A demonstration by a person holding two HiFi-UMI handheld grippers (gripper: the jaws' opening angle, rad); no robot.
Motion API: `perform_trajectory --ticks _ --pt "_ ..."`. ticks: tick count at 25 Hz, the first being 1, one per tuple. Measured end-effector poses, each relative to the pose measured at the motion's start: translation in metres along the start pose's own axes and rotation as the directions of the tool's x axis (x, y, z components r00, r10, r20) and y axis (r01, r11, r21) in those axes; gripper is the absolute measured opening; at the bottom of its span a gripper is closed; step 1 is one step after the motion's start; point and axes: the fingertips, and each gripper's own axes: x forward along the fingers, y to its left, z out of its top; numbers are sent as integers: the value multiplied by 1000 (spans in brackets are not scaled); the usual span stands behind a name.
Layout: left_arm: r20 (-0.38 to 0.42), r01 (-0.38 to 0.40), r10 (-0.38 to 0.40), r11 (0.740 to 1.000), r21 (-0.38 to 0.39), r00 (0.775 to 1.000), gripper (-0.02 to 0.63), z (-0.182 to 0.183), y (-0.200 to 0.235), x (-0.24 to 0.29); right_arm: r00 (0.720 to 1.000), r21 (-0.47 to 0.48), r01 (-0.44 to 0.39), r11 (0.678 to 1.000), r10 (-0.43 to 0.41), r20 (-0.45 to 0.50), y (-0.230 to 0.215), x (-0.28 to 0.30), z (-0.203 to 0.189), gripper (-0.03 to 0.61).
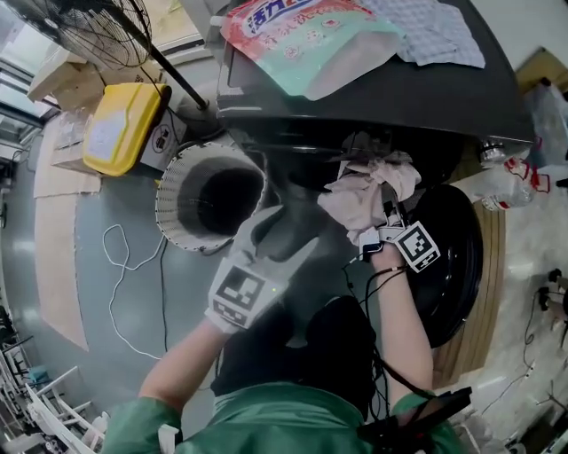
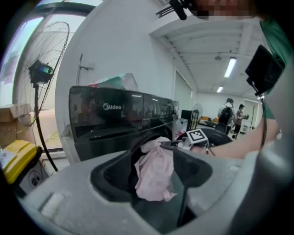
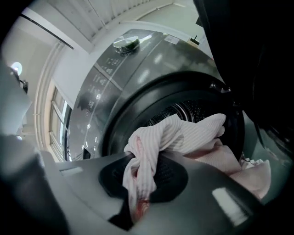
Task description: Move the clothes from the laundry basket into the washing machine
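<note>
The black front-loading washing machine point(image 1: 382, 102) stands ahead with its round door point(image 1: 461, 266) swung open to the right. My right gripper point(image 1: 386, 211) is shut on a pale pink striped cloth point(image 1: 362, 197) right at the drum mouth. In the right gripper view the cloth point(image 3: 183, 135) drapes from the jaws toward the drum point(image 3: 183, 109). My left gripper point(image 1: 291, 232) is lower and to the left, its fingers spread and nothing gripped. In the left gripper view the pink cloth point(image 2: 154, 174) hangs just beyond its jaws. The white laundry basket point(image 1: 169, 191) stands left of the machine and looks dark inside.
A detergent bag point(image 1: 302, 40) and a checked cloth point(image 1: 435, 31) lie on the machine's top. A yellow box point(image 1: 124, 124) and a floor fan point(image 1: 89, 27) stand to the left, with a white cable point(image 1: 115, 275) on the floor. A plastic bottle point(image 1: 506, 186) lies at right.
</note>
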Motion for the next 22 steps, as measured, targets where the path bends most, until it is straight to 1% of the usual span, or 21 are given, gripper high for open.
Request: perform_trajectory --ticks 5,8,12,14,15,16,17,18,19,20,21,22 --pt "3 -6 6 1000 -3 1000 287 -35 19 28 1000 0 -10 1000 10 -5 -40 34 -10 31" --pt "8 -16 16 1000 8 1000 287 -49 32 40 1000 -19 -23 1000 22 -20 -59 59 -17 31" --pt "29 -26 25 999 22 999 287 -71 44 53 999 -48 -17 999 15 -41 -100 107 -30 31" --pt "45 -40 39 999 18 998 287 -88 52 60 998 -92 -8 996 2 -66 -122 132 -38 32" --pt "51 -47 46 999 15 998 287 -96 56 64 996 -139 -6 990 -7 -92 -130 143 -43 34" --pt "56 -52 51 999 12 997 287 -105 59 68 991 -202 -5 979 -23 -133 -138 154 -49 35" --pt "60 -55 55 998 9 997 287 -115 61 72 981 -271 -4 963 -49 -188 -147 162 -57 60" --pt "61 -57 57 998 6 997 287 -124 63 77 964 -330 -1 944 -86 -250 -157 168 -69 113" --pt "61 -58 58 998 5 996 287 -132 64 80 942 -372 4 928 -128 -310 -168 172 -81 132" --pt "63 -60 60 998 6 996 287 -138 64 83 920 -396 9 918 -163 -356 -179 173 -92 149" --pt "67 -63 62 998 11 996 287 -143 64 86 904 -410 14 912 -186 -384 -188 172 -101 178" --pt "74 -67 66 998 16 995 287 -145 66 89 896 -421 16 907 -200 -396 -194 171 -105 202"
